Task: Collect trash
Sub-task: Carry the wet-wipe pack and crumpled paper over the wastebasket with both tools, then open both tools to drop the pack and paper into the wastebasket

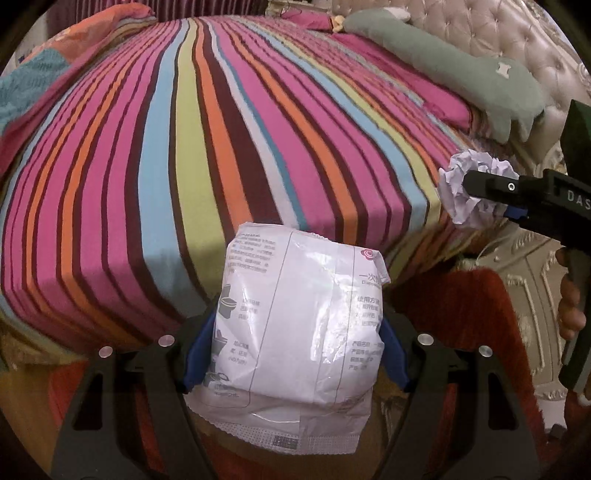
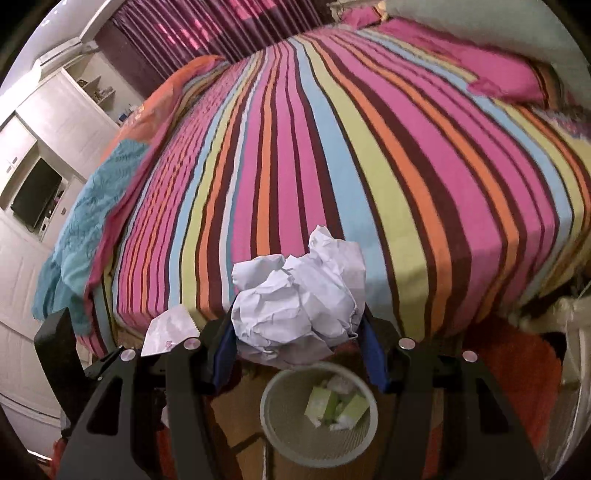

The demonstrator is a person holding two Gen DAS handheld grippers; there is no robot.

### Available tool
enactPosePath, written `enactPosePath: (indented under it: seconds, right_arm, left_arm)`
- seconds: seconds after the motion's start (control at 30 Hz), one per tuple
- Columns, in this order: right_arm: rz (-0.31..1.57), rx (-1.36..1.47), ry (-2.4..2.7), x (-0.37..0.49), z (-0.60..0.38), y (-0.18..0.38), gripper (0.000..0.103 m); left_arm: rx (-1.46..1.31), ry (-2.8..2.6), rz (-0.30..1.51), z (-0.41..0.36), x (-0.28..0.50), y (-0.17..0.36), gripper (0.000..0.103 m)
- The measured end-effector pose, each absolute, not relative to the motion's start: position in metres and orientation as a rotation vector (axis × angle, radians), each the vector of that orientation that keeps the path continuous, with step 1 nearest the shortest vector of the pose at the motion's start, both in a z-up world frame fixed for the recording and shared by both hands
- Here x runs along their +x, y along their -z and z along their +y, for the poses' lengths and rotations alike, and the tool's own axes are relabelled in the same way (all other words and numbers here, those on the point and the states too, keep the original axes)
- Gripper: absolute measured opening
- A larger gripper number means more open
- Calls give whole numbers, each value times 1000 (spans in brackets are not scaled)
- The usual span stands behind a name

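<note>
A white plastic packet point(image 1: 299, 325), glossy, creased and printed with grey text and toilet diagrams, is pinched between the blue-padded fingers of the left gripper point(image 1: 295, 354); its serrated seal edge hangs below the jaws, and it is held just off the bed's edge. A ball of crumpled white paper point(image 2: 299, 302), full of sharp folds, is clamped by the right gripper point(image 2: 301, 354), above a round, pale mesh wastebasket point(image 2: 271, 417) on the floor. Green and white cartons are seen lying inside that basket. Behind both loads, the bed is covered by a smooth striped sheet point(image 1: 221, 147) in pink, orange, blue, lime and maroon. A soft grey-green bolster point(image 1: 461, 70) is laid against a tufted, buttoned headboard point(image 1: 498, 33).
</note>
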State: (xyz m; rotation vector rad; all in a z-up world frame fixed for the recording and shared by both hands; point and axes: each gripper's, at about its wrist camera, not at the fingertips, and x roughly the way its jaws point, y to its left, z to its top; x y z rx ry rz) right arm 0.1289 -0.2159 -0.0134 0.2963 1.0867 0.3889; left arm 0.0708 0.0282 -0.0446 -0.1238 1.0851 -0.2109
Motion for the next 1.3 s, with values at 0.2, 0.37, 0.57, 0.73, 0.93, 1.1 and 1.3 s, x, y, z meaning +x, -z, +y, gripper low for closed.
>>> enactPosePath:
  seconds: [0.2, 0.37, 0.57, 0.73, 0.93, 1.1, 1.3]
  right_arm:
    - [1175, 332, -390, 100, -209, 41, 55]
    - [1278, 311, -392, 83, -198, 67, 55]
    - [1416, 282, -377, 78, -188, 102, 55]
    - [1499, 270, -359, 75, -187, 123, 55]
    - [1584, 262, -348, 76, -180, 141, 55]
    - [1666, 259, -341, 76, -175, 162, 55]
    - [1783, 223, -320, 78, -164, 192, 55]
  left_arm:
    - [-144, 181, 1142, 29, 52, 59, 73]
    - [-125, 168, 1206, 22, 41, 77, 73]
    - [-112, 184, 1278, 13, 36, 100, 73]
    - [-104, 197, 1345, 8, 36, 117, 73]
    - [-93, 198, 1429, 3, 40, 136, 73]
    - [-93, 200, 1497, 2, 43, 151, 73]
    - [-136, 187, 1632, 8, 50, 182, 73]
